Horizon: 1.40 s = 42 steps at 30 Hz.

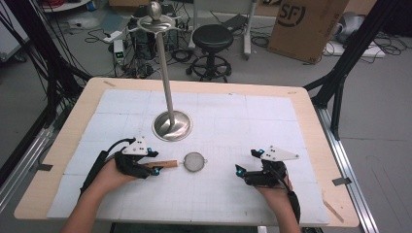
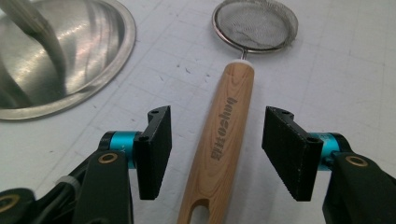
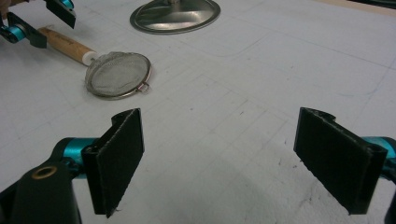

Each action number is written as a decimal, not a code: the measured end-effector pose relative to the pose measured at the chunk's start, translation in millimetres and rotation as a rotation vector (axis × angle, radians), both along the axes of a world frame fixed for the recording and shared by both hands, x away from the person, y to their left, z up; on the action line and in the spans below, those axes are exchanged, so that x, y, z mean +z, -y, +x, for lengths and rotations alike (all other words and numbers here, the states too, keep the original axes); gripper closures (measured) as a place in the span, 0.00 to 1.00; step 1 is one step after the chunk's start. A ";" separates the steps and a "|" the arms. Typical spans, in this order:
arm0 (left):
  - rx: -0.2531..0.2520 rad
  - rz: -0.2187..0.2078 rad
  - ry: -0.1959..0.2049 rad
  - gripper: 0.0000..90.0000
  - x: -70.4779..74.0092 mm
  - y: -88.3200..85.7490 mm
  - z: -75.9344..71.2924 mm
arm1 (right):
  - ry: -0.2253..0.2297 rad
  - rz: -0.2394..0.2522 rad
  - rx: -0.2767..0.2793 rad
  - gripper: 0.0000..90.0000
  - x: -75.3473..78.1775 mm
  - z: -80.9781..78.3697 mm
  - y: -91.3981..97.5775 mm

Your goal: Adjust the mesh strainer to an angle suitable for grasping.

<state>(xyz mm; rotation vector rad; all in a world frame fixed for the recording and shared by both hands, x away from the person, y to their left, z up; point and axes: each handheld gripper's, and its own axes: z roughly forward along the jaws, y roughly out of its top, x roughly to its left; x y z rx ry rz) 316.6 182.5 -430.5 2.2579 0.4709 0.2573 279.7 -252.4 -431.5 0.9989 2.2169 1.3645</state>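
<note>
A small mesh strainer (image 1: 195, 161) with a wooden handle (image 1: 167, 164) lies flat on the white mat, left of centre. My left gripper (image 1: 154, 162) is open around the handle (image 2: 229, 135); both pads stand apart from the wood, and the mesh bowl (image 2: 254, 23) lies ahead of the jaws. At the right, my right gripper (image 1: 246, 161) rests near the mat, open (image 3: 217, 158) with nothing between its pads. It faces the strainer (image 3: 119, 74) and the left gripper (image 3: 39, 21) beyond.
A metal stand with a round base (image 1: 172, 125) and a tall pole rises just behind the strainer; its base (image 2: 60, 60) lies close to my left jaw. The wooden table edge (image 1: 194, 83) frames the mat. A stool (image 1: 212, 36) and cardboard box (image 1: 306, 24) stand on the floor beyond.
</note>
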 end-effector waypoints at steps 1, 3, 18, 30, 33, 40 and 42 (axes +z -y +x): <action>-0.004 0.005 -0.007 0.49 -1.3 0.7 0.7 | 0.000 0.001 0.000 0.17 -0.1 0.0 0.1; -0.004 0.021 -0.020 0.51 -4.4 2.0 2.2 | 0.000 0.001 -0.002 0.17 0.0 0.2 0.5; -0.111 0.070 0.014 0.76 -5.8 22.0 -0.9 | -0.007 0.000 -0.001 0.17 -1.0 0.6 0.4; -0.203 0.069 0.037 0.77 -2.0 67.7 -4.6 | 0.000 0.010 -0.004 0.17 0.4 0.3 1.9; -0.220 0.071 0.046 0.77 -3.0 83.3 -5.5 | 0.000 0.017 -0.005 0.17 1.1 0.1 2.6; -0.267 0.078 0.055 0.77 -5.2 116.5 -6.2 | 0.009 0.031 -0.006 0.17 3.2 0.0 4.7; -0.276 0.080 0.054 0.77 -4.9 125.2 -6.4 | 0.011 0.035 -0.008 0.17 3.7 0.0 5.4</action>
